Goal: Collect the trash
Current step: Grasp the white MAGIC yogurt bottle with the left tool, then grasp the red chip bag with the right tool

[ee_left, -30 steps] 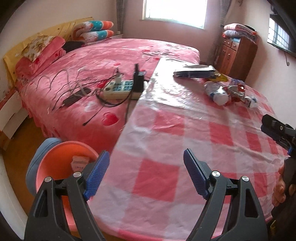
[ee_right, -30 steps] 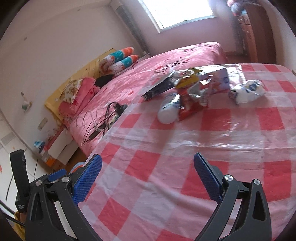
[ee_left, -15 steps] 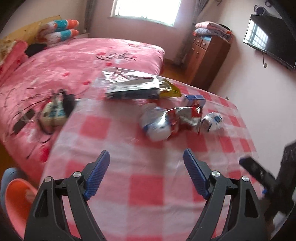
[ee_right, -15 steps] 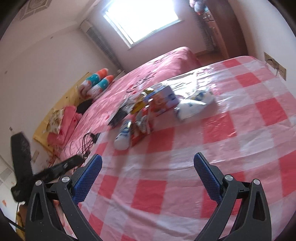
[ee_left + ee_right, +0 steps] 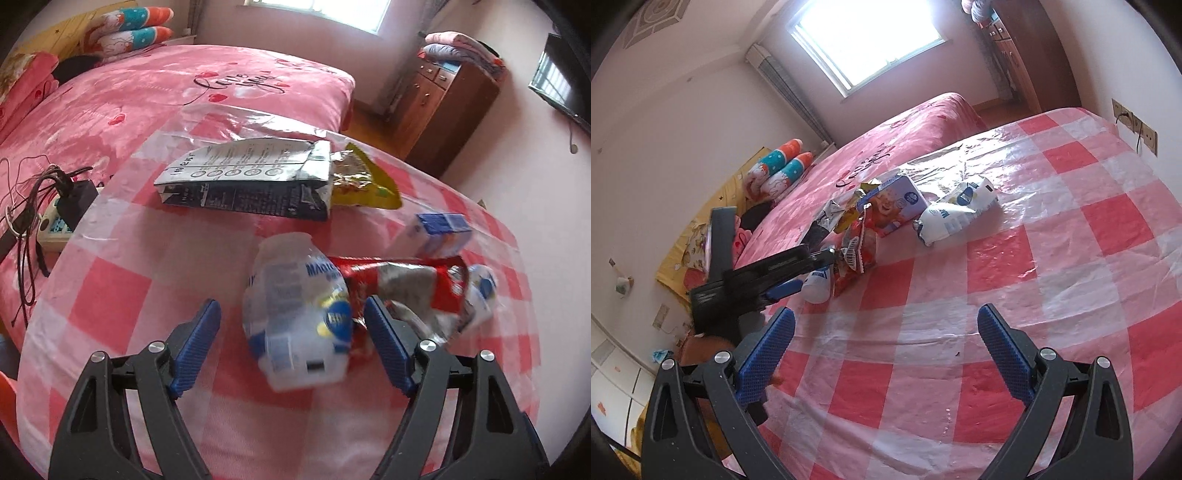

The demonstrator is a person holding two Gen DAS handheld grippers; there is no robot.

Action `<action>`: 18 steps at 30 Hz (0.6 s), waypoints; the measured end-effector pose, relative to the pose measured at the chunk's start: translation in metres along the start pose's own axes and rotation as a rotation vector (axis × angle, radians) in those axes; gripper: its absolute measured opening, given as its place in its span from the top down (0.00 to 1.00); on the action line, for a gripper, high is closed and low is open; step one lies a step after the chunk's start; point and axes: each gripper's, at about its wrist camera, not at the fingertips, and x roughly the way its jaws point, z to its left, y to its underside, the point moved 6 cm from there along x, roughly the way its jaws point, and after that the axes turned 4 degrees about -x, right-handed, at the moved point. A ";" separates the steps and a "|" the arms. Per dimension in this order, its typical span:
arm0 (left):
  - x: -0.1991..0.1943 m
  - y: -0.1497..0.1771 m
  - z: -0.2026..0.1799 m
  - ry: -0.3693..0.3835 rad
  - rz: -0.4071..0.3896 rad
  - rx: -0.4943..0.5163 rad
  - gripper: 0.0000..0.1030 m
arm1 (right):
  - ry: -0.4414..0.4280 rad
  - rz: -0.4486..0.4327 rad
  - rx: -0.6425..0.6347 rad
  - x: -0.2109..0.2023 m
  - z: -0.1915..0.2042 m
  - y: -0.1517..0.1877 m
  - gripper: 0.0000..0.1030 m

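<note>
While the left gripper (image 5: 291, 332) straddled the crushed white bottle (image 5: 295, 317), its jaws had just been narrowing, pads not yet pressing. At the bottle's two o'clock lay a red wrapper (image 5: 406, 280); at twelve, a flattened grey pouch (image 5: 247, 177), contents unseen. Right gripper (image 5: 886, 343) hung released, grasping nothing, over the checked tablecloth (image 5: 1052, 258).

Daylight from a blown-out window (image 5: 866, 44), glare on the plastic tablecloth (image 5: 1015, 177), motion-blurred crushed bottle (image 5: 299, 317), fisheye-bent edges
</note>
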 end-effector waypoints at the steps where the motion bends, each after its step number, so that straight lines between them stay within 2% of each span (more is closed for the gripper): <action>1: 0.004 -0.001 0.000 -0.006 0.002 0.000 0.29 | -0.003 0.003 0.005 0.000 -0.001 0.000 0.05; 6: 0.009 -0.005 -0.005 0.019 -0.025 -0.004 0.39 | -0.008 0.008 0.018 -0.001 -0.005 0.000 0.05; 9: 0.007 0.001 -0.016 0.021 -0.030 0.036 0.39 | -0.017 0.016 0.028 -0.001 -0.008 0.000 0.05; 18: -0.014 0.057 -0.066 0.156 0.047 0.201 0.40 | -0.036 0.038 0.068 0.002 -0.016 0.002 0.05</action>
